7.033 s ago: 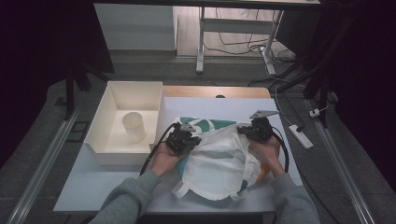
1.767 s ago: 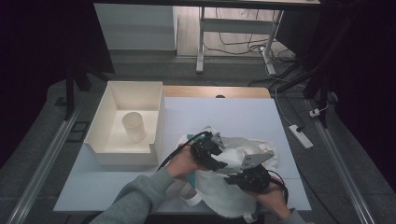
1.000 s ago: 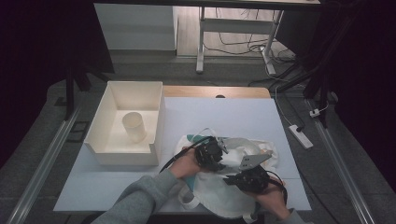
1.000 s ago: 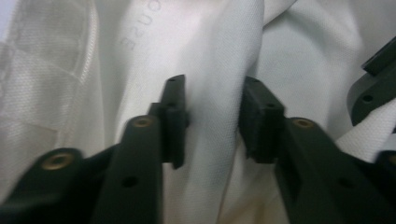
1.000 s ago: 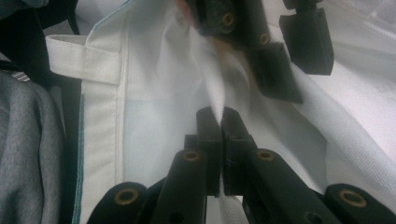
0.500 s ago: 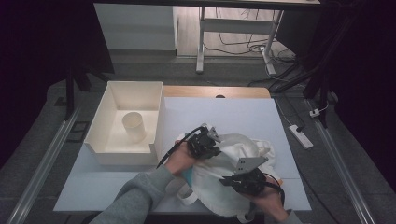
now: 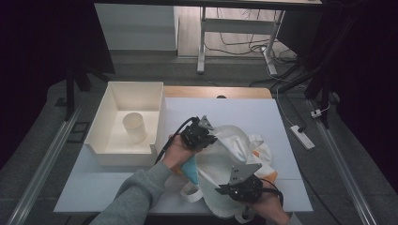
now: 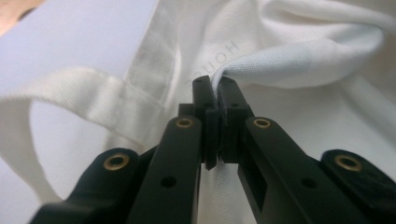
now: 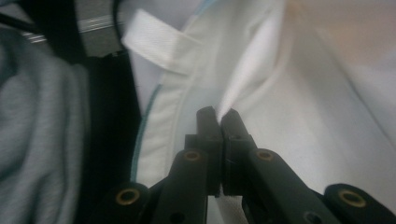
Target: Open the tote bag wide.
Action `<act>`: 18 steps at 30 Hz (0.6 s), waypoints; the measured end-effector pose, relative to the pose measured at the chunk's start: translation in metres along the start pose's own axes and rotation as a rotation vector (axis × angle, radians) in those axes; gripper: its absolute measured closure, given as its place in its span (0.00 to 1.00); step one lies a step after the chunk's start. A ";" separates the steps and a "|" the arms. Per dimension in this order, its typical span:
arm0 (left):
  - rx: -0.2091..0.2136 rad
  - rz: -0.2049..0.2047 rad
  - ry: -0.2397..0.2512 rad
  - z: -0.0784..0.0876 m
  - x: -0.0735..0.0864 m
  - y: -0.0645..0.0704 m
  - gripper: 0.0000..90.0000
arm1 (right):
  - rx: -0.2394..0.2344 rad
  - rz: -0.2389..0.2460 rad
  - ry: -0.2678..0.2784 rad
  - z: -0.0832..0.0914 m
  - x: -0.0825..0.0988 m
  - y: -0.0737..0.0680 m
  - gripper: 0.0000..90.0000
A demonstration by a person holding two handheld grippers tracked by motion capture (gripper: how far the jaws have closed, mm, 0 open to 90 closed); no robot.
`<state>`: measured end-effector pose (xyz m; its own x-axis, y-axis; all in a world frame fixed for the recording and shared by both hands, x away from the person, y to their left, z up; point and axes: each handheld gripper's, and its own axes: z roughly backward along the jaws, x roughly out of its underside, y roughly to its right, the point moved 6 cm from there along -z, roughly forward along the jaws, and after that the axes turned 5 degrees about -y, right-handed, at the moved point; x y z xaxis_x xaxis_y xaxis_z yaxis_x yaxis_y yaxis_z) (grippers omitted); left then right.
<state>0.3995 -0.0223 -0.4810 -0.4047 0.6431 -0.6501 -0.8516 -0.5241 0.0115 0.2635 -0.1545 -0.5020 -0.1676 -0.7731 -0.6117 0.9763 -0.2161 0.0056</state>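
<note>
A white cloth tote bag [image 7: 234, 154] with teal and orange patches lies crumpled on the white table, near its front right. My left gripper [image 7: 199, 136] sits at the bag's upper left and is shut on a fold of its white cloth [image 8: 261, 70]. My right gripper [image 7: 241, 187] is at the bag's near edge, by the table front, shut on another fold of the cloth [image 9: 243, 93]. A white strap [image 8: 60, 93] loops to the left in the left gripper view. In the right gripper view a strap end [image 9: 154, 42] lies beyond the jaws, with a grey sleeve [image 9: 37, 130] beside it.
A cream open bin [image 7: 105, 140] stands at the table's left, holding an upright cream cup [image 7: 133, 126]. A wooden strip [image 7: 211, 91] runs along the table's back edge. A white power strip [image 7: 302, 136] lies on the floor to the right.
Since seven seconds ago both grippers have shifted: the right one has drawn back to the table's front edge, the left one has moved right over the bag. The bag has been bunched and turned.
</note>
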 end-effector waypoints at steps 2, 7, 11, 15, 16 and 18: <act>-0.008 0.015 0.006 0.002 0.001 -0.005 0.97 | -0.023 0.013 0.001 0.003 -0.001 -0.004 0.99; -0.028 0.061 0.028 0.002 0.002 -0.016 0.97 | -0.055 0.037 0.013 0.014 -0.003 -0.012 0.99; -0.039 0.058 0.014 -0.004 0.002 -0.017 0.97 | -0.075 0.042 -0.005 0.011 -0.001 -0.014 0.99; -0.061 0.055 0.000 -0.009 0.003 -0.019 0.97 | -0.114 0.034 -0.030 0.002 0.005 -0.015 0.99; -0.062 0.061 -0.004 -0.011 0.004 -0.021 0.97 | -0.120 0.026 -0.027 0.000 0.006 -0.015 0.99; -0.050 0.082 -0.011 -0.016 0.006 -0.025 0.97 | -0.126 0.028 -0.031 -0.002 0.007 -0.016 0.99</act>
<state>0.4233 -0.0139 -0.4975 -0.4761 0.6026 -0.6405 -0.7978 -0.6023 0.0263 0.2470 -0.1554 -0.5084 -0.1423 -0.7963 -0.5879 0.9898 -0.1190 -0.0783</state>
